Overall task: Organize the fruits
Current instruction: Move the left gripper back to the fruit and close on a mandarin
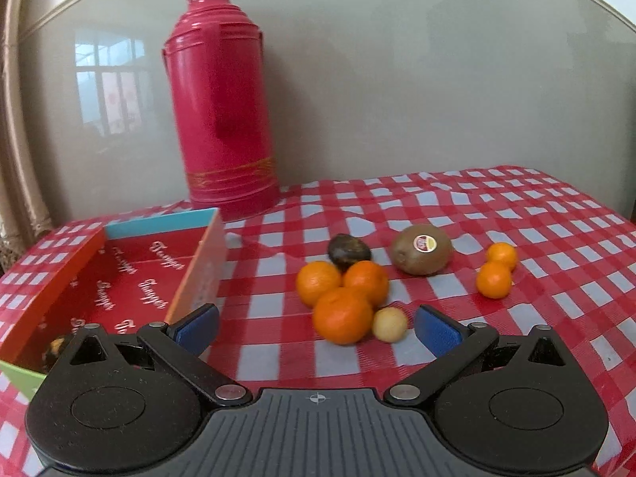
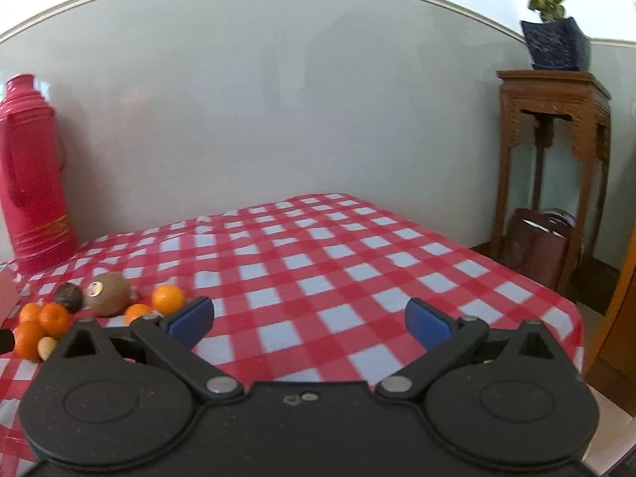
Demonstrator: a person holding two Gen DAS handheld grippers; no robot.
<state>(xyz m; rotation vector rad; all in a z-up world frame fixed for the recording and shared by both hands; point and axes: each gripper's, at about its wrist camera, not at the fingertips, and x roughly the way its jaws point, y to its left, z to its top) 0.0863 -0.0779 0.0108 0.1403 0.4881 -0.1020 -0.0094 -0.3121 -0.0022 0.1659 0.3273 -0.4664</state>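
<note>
In the left wrist view my left gripper (image 1: 318, 328) is open and empty, just short of three oranges (image 1: 342, 320) and a small pale fruit (image 1: 390, 324) lying between its fingers' line. Behind them lie a dark fruit (image 1: 349, 251) and a kiwi (image 1: 421, 249) with a sticker. Two small oranges (image 1: 494, 279) lie to the right. A red open box (image 1: 131, 274) sits at the left with a dark fruit (image 1: 55, 348) inside. My right gripper (image 2: 309, 322) is open and empty over bare cloth; the fruit cluster (image 2: 107, 293) lies to its left.
A tall pink thermos (image 1: 222, 103) stands at the back by the wall, behind the box. The table has a red checked cloth (image 2: 318, 246); its right edge drops off near a wooden stand (image 2: 552, 167) with a potted plant (image 2: 552, 28).
</note>
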